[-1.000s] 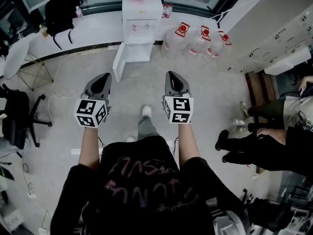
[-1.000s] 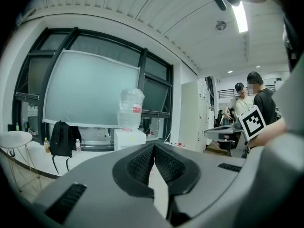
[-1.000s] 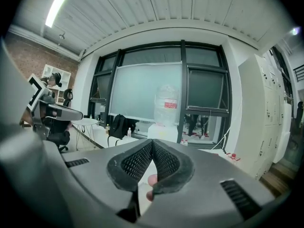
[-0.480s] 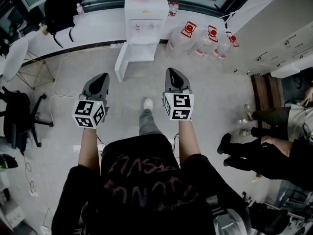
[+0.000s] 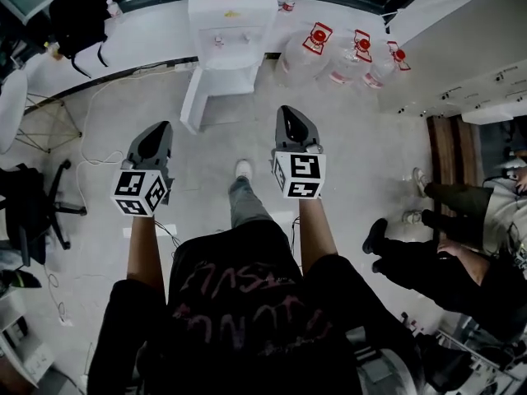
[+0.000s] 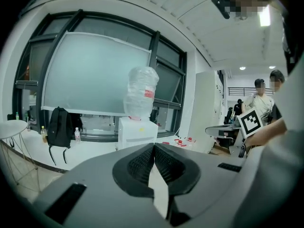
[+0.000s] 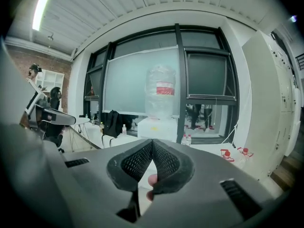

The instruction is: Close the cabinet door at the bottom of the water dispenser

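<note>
A white water dispenser [image 5: 230, 19] stands against the far wall with a clear bottle [image 6: 141, 96] on top. Its bottom cabinet door [image 5: 190, 101] hangs open, swung out to the left. My left gripper [image 5: 156, 132] and my right gripper [image 5: 288, 115] are held side by side over the floor, well short of the dispenser and pointing toward it. Both are shut with nothing between the pads. The left gripper view shows the dispenser [image 6: 137, 133] just above the shut left gripper [image 6: 153, 147]. In the right gripper view the dispenser [image 7: 156, 127] sits behind the shut right gripper [image 7: 152, 143].
Several water jugs [image 5: 333, 56] with red caps lie right of the dispenser. A black backpack [image 5: 78, 11] leans on the ledge at the left, and an office chair [image 5: 33, 204] stands at the far left. People [image 5: 449, 249] sit at the right. A cable [image 5: 90, 151] trails across the floor.
The person has stepped toward the dispenser, which now looms larger and nearer. Both grippers have moved forward with the person and stay shut.
</note>
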Action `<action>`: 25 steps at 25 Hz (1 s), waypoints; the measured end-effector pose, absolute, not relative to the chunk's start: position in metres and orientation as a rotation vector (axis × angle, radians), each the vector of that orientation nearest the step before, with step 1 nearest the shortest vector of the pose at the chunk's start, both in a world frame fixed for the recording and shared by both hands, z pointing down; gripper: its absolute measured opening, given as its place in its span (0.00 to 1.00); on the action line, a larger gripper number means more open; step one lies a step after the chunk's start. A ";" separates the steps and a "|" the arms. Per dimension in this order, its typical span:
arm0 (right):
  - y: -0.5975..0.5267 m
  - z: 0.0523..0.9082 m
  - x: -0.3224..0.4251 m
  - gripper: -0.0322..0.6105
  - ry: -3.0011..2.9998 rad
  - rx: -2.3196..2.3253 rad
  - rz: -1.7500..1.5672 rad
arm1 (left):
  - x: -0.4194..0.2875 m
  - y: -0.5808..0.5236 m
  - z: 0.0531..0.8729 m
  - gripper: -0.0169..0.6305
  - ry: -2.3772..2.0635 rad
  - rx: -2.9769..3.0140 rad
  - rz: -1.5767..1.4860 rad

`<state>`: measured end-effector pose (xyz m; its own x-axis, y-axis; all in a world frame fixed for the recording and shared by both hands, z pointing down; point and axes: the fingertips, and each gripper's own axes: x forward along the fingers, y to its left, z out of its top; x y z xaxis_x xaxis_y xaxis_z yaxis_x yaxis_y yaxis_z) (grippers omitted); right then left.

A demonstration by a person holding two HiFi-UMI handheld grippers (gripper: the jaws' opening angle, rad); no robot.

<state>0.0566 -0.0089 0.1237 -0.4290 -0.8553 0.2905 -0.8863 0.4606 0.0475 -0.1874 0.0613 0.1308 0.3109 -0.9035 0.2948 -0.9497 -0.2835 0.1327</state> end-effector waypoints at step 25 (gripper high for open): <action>-0.188 0.220 0.057 0.07 -2.379 1.344 0.309 | -0.202 -0.085 0.227 0.05 -1.656 2.117 0.351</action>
<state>0.0565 -0.1876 0.2198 -0.4647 -0.7708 0.4359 -0.8566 0.5160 -0.0007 -0.2022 -0.0846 0.2273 0.2557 -0.8564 0.4486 -0.9647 -0.1961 0.1756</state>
